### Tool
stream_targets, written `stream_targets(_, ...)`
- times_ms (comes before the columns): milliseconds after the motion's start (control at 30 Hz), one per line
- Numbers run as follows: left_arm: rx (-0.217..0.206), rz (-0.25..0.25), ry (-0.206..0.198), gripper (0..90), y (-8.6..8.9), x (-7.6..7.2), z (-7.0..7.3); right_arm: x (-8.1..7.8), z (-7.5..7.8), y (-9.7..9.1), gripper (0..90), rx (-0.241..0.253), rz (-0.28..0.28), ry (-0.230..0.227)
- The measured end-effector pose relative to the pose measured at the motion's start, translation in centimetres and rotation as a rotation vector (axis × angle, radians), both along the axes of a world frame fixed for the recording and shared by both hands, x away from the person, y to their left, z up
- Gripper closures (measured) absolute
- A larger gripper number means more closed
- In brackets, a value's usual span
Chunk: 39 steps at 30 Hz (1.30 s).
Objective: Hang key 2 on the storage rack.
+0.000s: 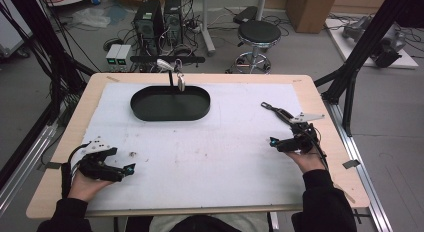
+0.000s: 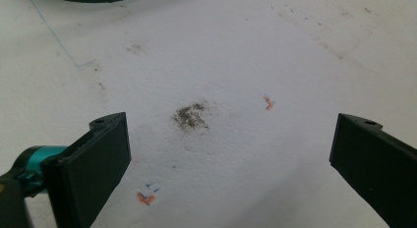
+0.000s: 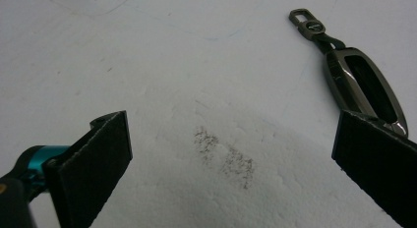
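A dark metal car key fob [image 1: 280, 112] [image 3: 361, 85] with a clip on a short strap lies on the white mat, at the right side of the table. My right gripper [image 1: 273, 141] [image 3: 231, 159] rests open just in front of it, its right jaw overlapping the fob's near end in the right gripper view. My left gripper [image 1: 131, 169] [image 2: 231, 159] lies open on the mat at the front left, nothing between its jaws but a grey smudge [image 2: 190, 116]. A black oval tray [image 1: 170, 103] sits at the back centre.
The white mat [image 1: 210, 152] covers most of the wooden table [image 1: 65, 142]. A small stand with a clip [image 1: 175, 74] rises behind the tray. Beyond the table stand a stool [image 1: 257, 34], computer towers [image 1: 159, 19] and cables on the floor.
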<state>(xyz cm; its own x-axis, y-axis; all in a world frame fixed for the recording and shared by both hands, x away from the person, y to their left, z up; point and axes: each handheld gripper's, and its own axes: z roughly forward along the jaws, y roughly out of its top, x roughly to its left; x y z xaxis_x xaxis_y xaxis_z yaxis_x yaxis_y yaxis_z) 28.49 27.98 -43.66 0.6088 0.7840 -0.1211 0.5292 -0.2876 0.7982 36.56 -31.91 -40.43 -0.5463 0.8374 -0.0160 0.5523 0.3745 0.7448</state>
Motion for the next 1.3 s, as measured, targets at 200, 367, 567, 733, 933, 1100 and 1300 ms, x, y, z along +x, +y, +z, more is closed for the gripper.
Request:
stream_targets(200,-0.008,-0.003,0.000,2.4,0.0,0.1,0.0,1.6,1.3,0.4,0.8,-0.045,0.014,0.005)
stream_targets(367,-0.016,-0.005,-0.006,2.4,-0.1,0.2,0.1,2.8,2.1,0.8,0.8,-0.079,0.025,0.015)
stream_targets(567,-0.010,-0.014,-0.003,2.4,-0.4,0.3,0.1,4.1,2.0,1.1,0.8,-0.049,0.041,0.027)
stream_targets(733,-0.005,-0.019,-0.002,2.4,-0.4,0.3,0.0,5.1,1.5,0.5,0.8,-0.047,0.020,0.061)
stream_targets(933,0.007,-0.023,-0.002,2.4,-0.5,0.3,-0.1,6.2,1.8,0.3,0.8,-0.055,0.018,0.091)
stream_targets(1100,0.009,-0.026,0.001,2.4,-0.5,0.5,-0.2,7.4,2.2,0.4,0.8,-0.091,0.025,0.093)
stream_targets(1300,-0.001,-0.023,0.001,2.4,-0.4,0.5,-0.2,9.3,1.9,1.0,0.9,-0.160,0.039,0.111)
